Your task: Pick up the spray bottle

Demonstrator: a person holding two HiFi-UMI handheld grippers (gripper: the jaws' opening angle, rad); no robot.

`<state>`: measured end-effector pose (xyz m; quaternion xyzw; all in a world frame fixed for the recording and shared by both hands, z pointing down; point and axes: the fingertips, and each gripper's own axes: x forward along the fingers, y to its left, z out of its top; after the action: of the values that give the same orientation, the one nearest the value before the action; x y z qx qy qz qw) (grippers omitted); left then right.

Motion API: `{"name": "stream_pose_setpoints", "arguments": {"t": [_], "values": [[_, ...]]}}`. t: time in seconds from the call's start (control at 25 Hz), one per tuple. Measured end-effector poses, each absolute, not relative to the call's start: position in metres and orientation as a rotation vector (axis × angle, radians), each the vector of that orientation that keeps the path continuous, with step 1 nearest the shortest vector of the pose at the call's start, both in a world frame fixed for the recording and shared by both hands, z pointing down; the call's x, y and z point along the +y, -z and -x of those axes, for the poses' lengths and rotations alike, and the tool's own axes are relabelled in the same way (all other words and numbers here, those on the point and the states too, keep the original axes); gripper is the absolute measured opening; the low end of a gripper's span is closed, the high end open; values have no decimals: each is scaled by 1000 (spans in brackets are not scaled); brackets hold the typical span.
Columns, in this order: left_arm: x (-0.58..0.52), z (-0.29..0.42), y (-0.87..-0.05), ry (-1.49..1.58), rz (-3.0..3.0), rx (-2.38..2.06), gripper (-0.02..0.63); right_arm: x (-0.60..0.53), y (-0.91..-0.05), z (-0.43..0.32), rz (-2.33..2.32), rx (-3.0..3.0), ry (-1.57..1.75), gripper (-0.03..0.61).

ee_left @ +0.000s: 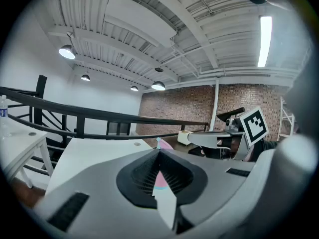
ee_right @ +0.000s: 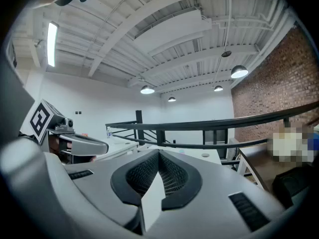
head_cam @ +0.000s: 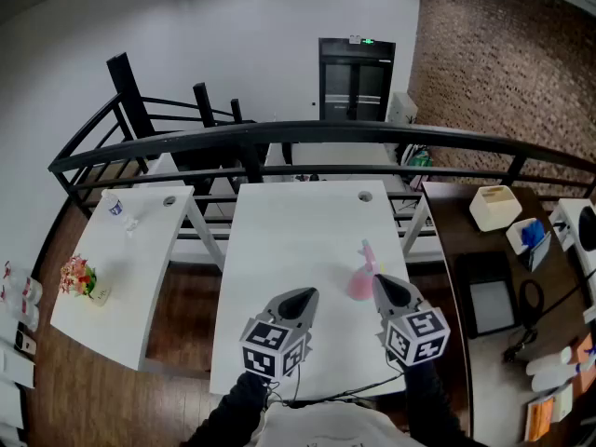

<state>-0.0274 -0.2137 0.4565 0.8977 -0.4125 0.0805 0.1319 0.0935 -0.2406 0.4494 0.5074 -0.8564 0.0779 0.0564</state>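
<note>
Head view: one spray bottle point(head_cam: 359, 286) is being shown upright, nozzle topmost; two grippers, left gripper point(head_cam: 303, 295) and right gripper point(head_cam: 382, 283), are being held closed, empty.

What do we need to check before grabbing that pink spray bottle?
1. See the spray bottle: ok, it stands on the white table.
2. Is the right gripper close to it: ok, right beside it.
3. Are the right gripper's jaws apart for grabbing: not ok, they are together.
4. Is the left gripper empty: ok, jaws together on nothing.
5. Is anything touching the bottle: cannot tell.
</note>
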Motion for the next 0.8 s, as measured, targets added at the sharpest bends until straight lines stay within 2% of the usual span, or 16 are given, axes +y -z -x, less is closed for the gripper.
{"name": "stream_pose_setpoints", "arguments": {"t": [0.28,0.32,0.44,0.6,0.68,0.8], "values": [[-226,-7,-462,-218,-2605,-1200,9,-241,-443,-114,-1600,-2595,-218,-15],[-231,-17,-464,-216,-2607,-1206,28,-240,-444,-117,-1600,-2595,-215,-15],[-250,-52,-474,-220,-2617,-1231,185,-236,-446,-130,-1592,-2591,-215,-15],[-287,-97,-494,-194,-2585,-1300,328,-227,-448,-151,-1599,-2577,-219,-15],[-303,-115,-504,-205,-2570,-1322,363,-223,-448,-162,-1613,-2566,-220,-15],[-322,-134,-520,-302,-2545,-1400,376,-218,-450,-183,-1649,-2542,-229,-15]]}}
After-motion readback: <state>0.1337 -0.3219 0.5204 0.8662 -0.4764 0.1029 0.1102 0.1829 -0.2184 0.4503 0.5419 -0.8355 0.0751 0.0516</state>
